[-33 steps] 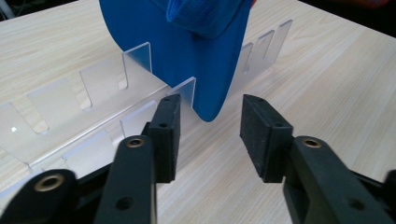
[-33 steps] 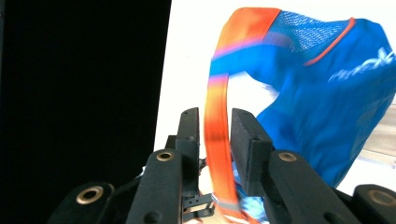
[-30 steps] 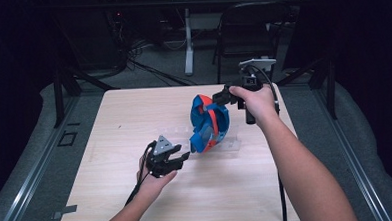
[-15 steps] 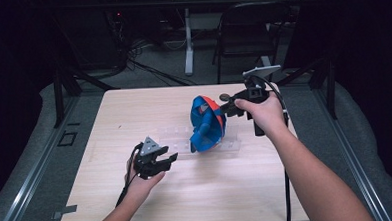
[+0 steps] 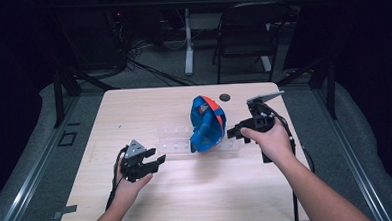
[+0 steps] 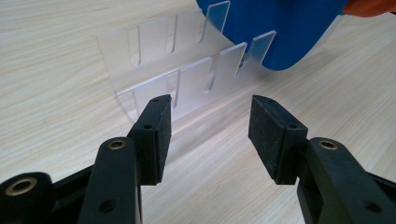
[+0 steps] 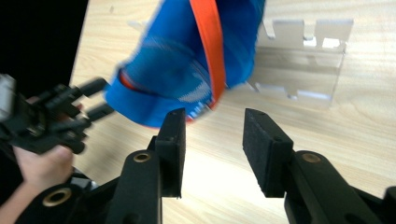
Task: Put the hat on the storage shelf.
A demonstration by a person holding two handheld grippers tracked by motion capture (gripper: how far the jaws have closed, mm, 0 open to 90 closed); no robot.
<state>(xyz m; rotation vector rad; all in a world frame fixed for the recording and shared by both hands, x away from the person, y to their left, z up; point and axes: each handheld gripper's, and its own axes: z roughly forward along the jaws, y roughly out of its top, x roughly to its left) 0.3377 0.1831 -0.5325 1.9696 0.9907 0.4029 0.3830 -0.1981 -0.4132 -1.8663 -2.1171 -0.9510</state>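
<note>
Blue-and-orange plates upright in clear acrylic rack, tongs apart.

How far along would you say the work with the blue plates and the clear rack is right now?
Done: blue plates stand in the clear rack. In hand: nothing; the right gripper and the left gripper, jaws just opening, are both empty. Left: the rack's other slots are unfilled.

two grippers, one blue plate, one rack

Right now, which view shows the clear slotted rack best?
The left gripper view: the rack is close, its slots sharp, one end behind the blue plates. The high view shows it faint; the right gripper view shows one end.
</note>
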